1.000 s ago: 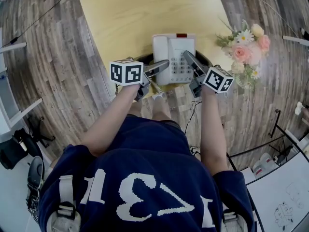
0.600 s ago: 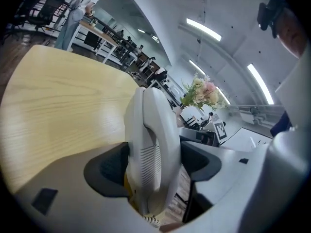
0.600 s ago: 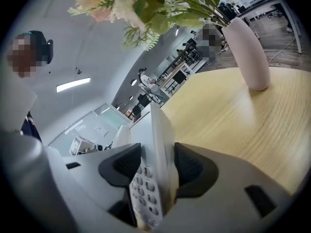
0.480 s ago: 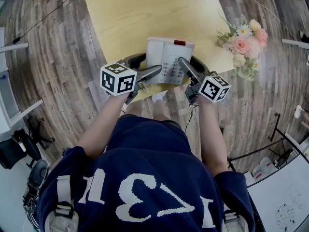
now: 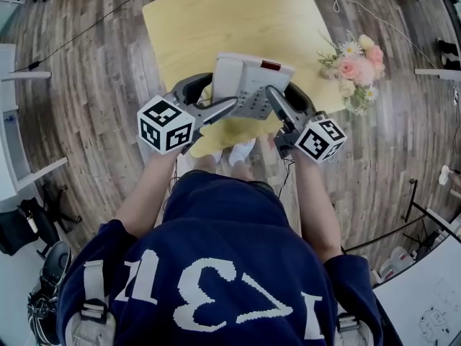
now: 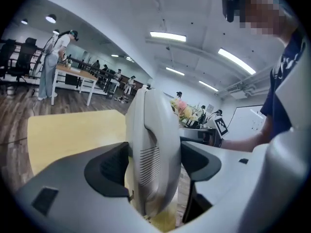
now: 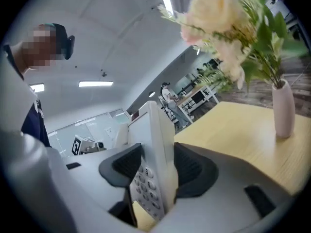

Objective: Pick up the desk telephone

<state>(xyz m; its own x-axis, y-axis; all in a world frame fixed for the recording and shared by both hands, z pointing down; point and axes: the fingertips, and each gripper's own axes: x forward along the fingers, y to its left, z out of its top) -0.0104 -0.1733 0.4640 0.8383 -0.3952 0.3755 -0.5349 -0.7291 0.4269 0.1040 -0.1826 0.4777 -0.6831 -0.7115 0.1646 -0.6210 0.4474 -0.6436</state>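
The white desk telephone point(image 5: 251, 83) hangs in the air above the yellow table point(image 5: 216, 20), carried from both sides. My left gripper point(image 5: 218, 92) is shut on the phone's left edge, where the handset lies. My right gripper point(image 5: 285, 96) is shut on its right edge, beside the keypad. In the left gripper view the phone's vented side point(image 6: 153, 154) stands pressed between the dark pads of the left gripper point(image 6: 153, 165). The right gripper view shows the keypad edge point(image 7: 154, 135) clamped in the right gripper point(image 7: 158, 171).
A bunch of pink and white flowers point(image 5: 354, 65) in a white vase point(image 7: 283, 108) stands at the table's right edge, close to my right hand. Wooden floor surrounds the table. A person point(image 6: 51, 67) stands by far desks in the room behind.
Both grippers have risen together with the telephone, which has left the tabletop and come nearer to the head camera. The grips look the same.
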